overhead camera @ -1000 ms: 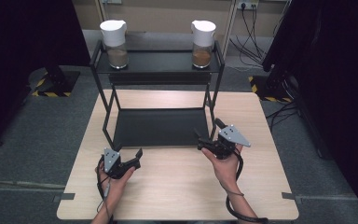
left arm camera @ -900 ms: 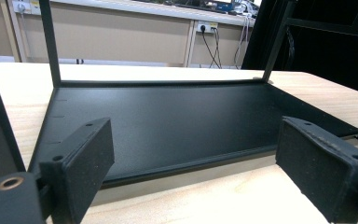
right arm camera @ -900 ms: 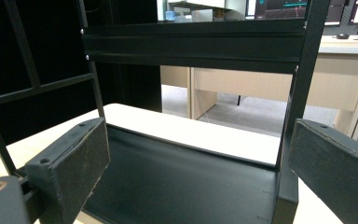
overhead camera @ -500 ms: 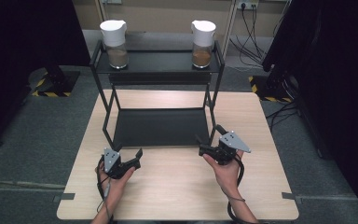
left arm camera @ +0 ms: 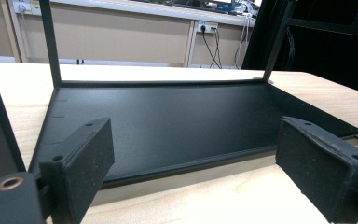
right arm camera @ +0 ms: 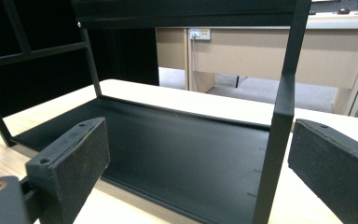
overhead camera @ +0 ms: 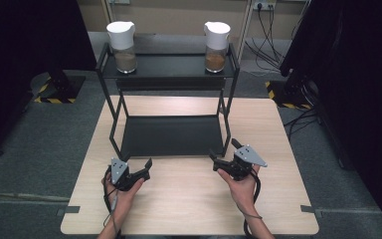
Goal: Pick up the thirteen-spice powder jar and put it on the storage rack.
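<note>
A black two-shelf rack (overhead camera: pixel 171 137) stands on the wooden table (overhead camera: pixel 189 204). On its top shelf are two glass jars with white lids and brown contents, one at the left (overhead camera: pixel 122 42) and one at the right (overhead camera: pixel 216 41). My left gripper (overhead camera: pixel 138 162) is open, low over the table just before the rack's front left corner. In the left gripper view the left gripper (left arm camera: pixel 200 172) faces the bare lower shelf (left arm camera: pixel 168 121). My right gripper (overhead camera: pixel 224 149) is open near the front right post. In the right gripper view the right gripper (right arm camera: pixel 200 163) frames that post (right arm camera: pixel 279 130).
Bare tabletop lies in front of the rack between the two hands. Dark curtains flank the table. Cables (overhead camera: pixel 271 30) run along the floor at the back right, and a beige wall with sockets (overhead camera: pixel 261 6) stands behind.
The right hand has drawn its gripper back a little toward the near edge of the table. The left gripper has stayed where it was.
</note>
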Tool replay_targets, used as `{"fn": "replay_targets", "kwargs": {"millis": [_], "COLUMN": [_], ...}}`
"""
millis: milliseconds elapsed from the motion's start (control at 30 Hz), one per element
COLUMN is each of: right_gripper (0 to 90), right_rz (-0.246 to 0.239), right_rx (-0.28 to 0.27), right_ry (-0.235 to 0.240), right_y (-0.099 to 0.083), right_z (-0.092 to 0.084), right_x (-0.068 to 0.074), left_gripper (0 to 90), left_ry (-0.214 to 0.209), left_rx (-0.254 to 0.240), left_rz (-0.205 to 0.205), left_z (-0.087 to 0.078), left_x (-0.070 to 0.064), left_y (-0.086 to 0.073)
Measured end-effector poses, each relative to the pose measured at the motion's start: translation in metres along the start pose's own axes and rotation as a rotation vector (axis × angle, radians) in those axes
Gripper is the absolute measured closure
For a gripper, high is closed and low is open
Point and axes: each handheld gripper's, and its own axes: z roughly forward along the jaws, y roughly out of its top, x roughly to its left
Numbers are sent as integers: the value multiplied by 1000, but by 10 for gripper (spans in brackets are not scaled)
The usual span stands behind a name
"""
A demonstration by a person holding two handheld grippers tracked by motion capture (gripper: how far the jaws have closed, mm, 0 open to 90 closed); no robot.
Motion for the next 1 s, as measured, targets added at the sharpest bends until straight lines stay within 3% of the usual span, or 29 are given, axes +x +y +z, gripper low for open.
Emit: {"fn": "replay_targets", "kwargs": {"millis": [1000], "right_gripper": [55], "right_rz": [14], "right_rx": [102], "right_ry": [1], "right_y": [-36], "right_z": [-1], "right_x": [0], "left_gripper": [109], "left_ry": [0], "left_rx": [-2], "left_rz": [0], "left_z": [0], "left_x": [-1], "left_y": [0]}}
